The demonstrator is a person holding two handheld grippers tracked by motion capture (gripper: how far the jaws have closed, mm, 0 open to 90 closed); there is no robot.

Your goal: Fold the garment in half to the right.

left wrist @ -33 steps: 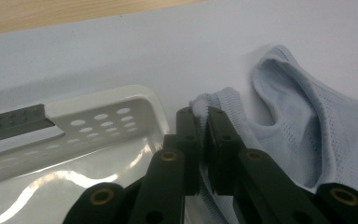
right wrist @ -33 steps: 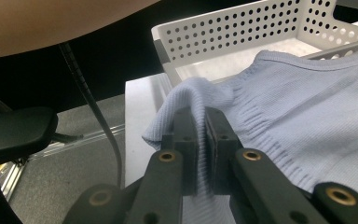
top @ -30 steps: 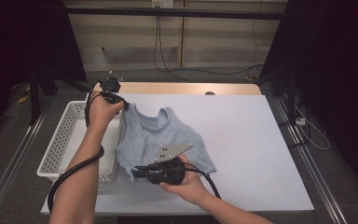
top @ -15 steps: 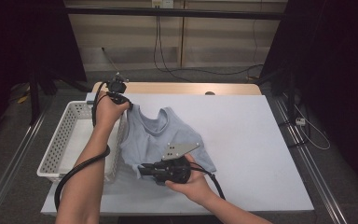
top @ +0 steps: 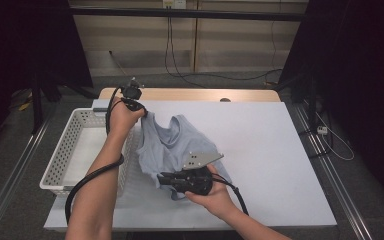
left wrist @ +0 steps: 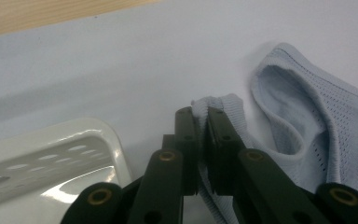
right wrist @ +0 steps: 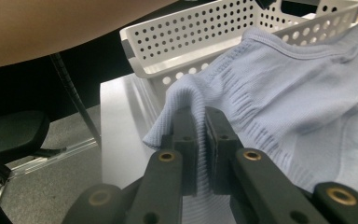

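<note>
Vest (top: 172,145) hangs between my grippers: left jaws (left wrist: 200,122) pinch its strap, right jaws (right wrist: 197,122) pinch its hem, basket (right wrist: 205,32) just beyond them, above the counter (top: 280,150)

Basket (top: 65,160) at table (top: 280,150) left edge; top (top: 172,145) just right of it, mid-table.

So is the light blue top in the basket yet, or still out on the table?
Out. The light blue top lies bunched on the white table beside the white basket, pinched by both hand-held grippers.
</note>
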